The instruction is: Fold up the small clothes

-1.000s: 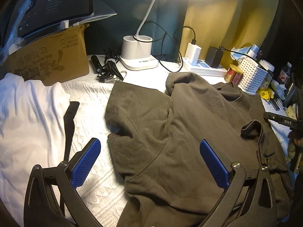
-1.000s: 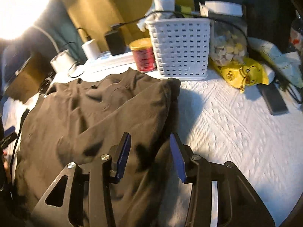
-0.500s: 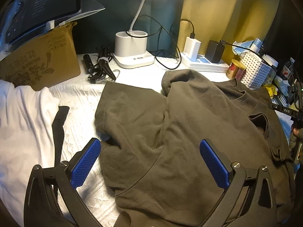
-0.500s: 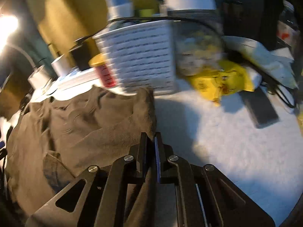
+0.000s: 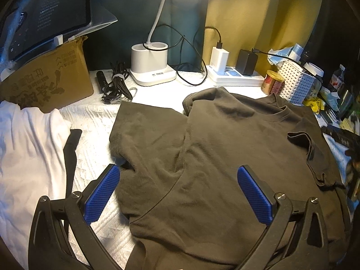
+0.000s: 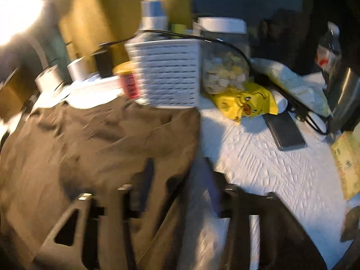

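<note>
White surface holds a brown shirt; left claw spread wide, right claw opening, shirt edge between.

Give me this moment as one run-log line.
left gripper: open above dark t-shirt | right gripper: jaws opening at shirt's edge, view blurred | sleeve: folded inward

Left hand-held gripper hangs wide open over the dark T-shirt.
</note>
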Tool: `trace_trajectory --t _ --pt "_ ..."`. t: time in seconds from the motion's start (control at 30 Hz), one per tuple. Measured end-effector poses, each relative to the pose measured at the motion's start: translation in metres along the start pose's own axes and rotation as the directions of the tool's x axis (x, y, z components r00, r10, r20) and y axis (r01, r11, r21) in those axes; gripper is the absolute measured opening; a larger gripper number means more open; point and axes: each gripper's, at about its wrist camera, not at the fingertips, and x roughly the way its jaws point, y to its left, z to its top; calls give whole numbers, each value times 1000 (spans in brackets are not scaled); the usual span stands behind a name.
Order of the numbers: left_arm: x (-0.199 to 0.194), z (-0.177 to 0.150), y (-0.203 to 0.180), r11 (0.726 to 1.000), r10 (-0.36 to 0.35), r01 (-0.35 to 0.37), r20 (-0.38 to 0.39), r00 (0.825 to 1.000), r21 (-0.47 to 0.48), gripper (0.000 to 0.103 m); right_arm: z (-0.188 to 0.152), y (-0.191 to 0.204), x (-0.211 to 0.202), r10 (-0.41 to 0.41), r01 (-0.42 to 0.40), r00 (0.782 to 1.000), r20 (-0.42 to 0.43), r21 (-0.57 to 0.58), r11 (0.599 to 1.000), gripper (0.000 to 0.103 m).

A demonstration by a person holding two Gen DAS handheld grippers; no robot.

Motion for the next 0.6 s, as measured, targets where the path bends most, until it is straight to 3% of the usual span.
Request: trace_trajectory --t 0.1,0.27,0.37,0.6 --pt "-3 -2 -1 1000 -5 5 4 1000 4 103 -15 22 -15 -10 9 1000 -1 -82 997 59" --pt "-8 -8 -5 1000 -13 13 8 1000 24 103 -47 45 -14 -46 34 996 -72 -168 985 59" --pt "-12 -12 -4 1000 -12 12 10 1000 24 103 -59 52 -25 -68 54 996 -62 -210 976 59" --pt "-14 -22 17 1000 -3 3 -14 1000 -11 103 -85 78 -48 -92 64 994 -52 -396 916 59"
